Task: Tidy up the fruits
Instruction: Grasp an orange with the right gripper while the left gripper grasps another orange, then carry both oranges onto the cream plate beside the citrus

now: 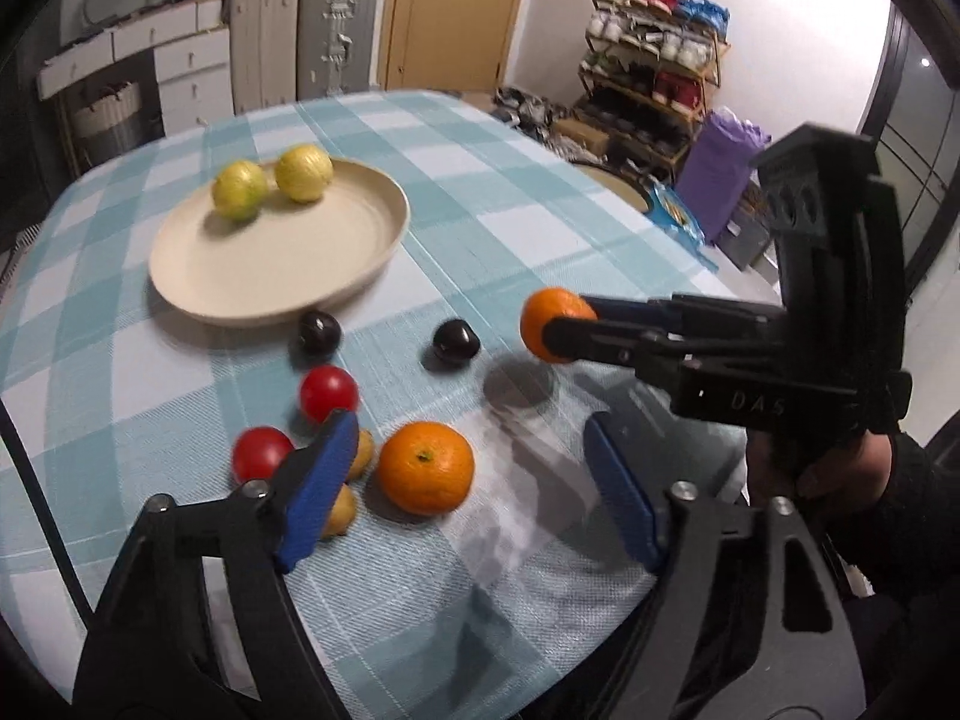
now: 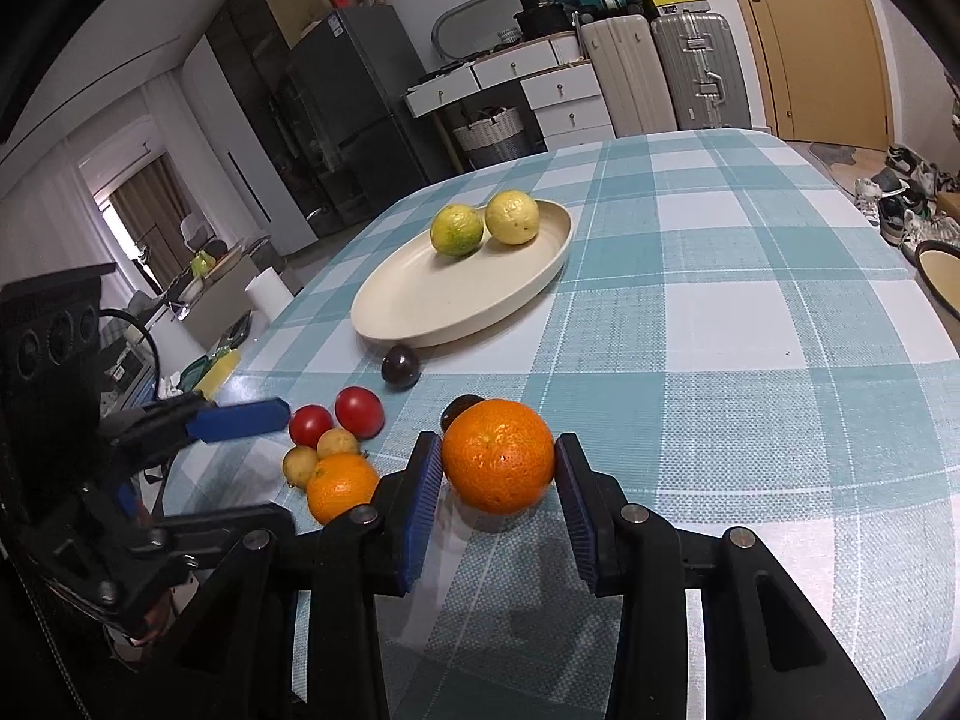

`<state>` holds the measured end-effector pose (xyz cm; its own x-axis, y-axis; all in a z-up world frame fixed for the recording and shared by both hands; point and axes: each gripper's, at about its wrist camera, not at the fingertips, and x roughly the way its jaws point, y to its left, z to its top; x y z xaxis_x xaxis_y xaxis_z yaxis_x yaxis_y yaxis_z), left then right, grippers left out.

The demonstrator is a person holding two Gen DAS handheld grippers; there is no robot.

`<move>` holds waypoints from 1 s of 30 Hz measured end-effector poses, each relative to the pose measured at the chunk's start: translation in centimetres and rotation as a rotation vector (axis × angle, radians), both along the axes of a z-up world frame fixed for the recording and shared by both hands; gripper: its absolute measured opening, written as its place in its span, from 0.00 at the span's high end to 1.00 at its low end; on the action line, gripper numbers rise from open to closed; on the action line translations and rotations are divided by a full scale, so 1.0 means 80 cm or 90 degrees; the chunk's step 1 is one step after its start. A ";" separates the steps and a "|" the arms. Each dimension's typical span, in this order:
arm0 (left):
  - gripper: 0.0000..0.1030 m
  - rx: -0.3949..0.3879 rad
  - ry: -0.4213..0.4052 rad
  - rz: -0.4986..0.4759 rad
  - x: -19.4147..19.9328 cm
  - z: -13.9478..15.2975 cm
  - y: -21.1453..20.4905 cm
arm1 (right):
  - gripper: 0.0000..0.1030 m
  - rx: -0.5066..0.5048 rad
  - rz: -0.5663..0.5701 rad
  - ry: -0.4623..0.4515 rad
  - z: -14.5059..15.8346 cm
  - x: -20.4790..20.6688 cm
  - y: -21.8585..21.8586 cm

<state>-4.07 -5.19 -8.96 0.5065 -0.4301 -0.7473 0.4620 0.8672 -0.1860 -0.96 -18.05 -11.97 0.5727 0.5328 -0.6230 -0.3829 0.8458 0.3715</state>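
Right wrist view: the right gripper [image 2: 498, 474] is clamped on an orange [image 2: 498, 463], both blue pads pressed to its sides, the fruit lifted clear of the checked tablecloth [image 2: 720, 312] with its shadow below. Behind it a dark plum [image 2: 459, 405] is partly hidden; a second plum [image 2: 401, 366] lies just beside the near rim of a cream plate [image 2: 420, 306]. On the plate two yellow-green lemons [image 2: 457, 230] [image 2: 512, 217] sit side by side, touching, at its far side. To the left a cluster rests on the cloth: two red tomatoes [image 2: 311, 425] [image 2: 359, 412], two small yellowish fruits [image 2: 338, 443] [image 2: 300, 463] and a second orange [image 2: 342, 487]. One blue finger of the left gripper [image 2: 240, 420] reaches in from the left edge, near the tomatoes.

Left wrist view: the left gripper [image 1: 468, 480] has its jaws apart, pads touching nothing; the second orange [image 1: 426, 468] lies on the cloth between them, nearer the left finger [image 1: 318, 480]. That finger overlaps the two small yellowish fruits. A hand [image 1: 840, 468] in a dark sleeve holds the right gripper [image 1: 561, 324] at right, the first orange [image 1: 555, 324] raised in its tips.
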 end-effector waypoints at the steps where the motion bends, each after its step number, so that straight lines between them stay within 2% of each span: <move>1: 0.39 0.002 0.007 -0.005 0.001 -0.002 -0.002 | 0.62 0.001 -0.001 0.000 0.000 0.000 -0.001; 4: 0.46 0.012 0.022 -0.012 0.003 -0.009 -0.008 | 0.62 0.009 -0.003 0.003 0.000 -0.001 -0.004; 14: 0.48 0.025 0.029 0.012 0.018 -0.012 -0.007 | 0.62 0.012 -0.006 -0.001 0.000 -0.002 -0.008; 20: 0.49 0.049 0.025 0.027 0.025 -0.016 -0.010 | 0.62 0.015 -0.014 0.001 -0.003 -0.002 -0.012; 26: 0.65 0.098 0.003 0.042 0.029 -0.020 -0.013 | 0.61 0.014 -0.023 0.002 -0.004 -0.002 -0.017; 28: 0.72 0.099 0.002 0.046 0.030 -0.020 -0.011 | 0.61 0.013 -0.026 0.003 -0.005 -0.002 -0.018; 30: 0.72 0.088 0.009 0.049 0.033 -0.020 -0.006 | 0.61 0.014 -0.027 0.005 -0.006 -0.002 -0.019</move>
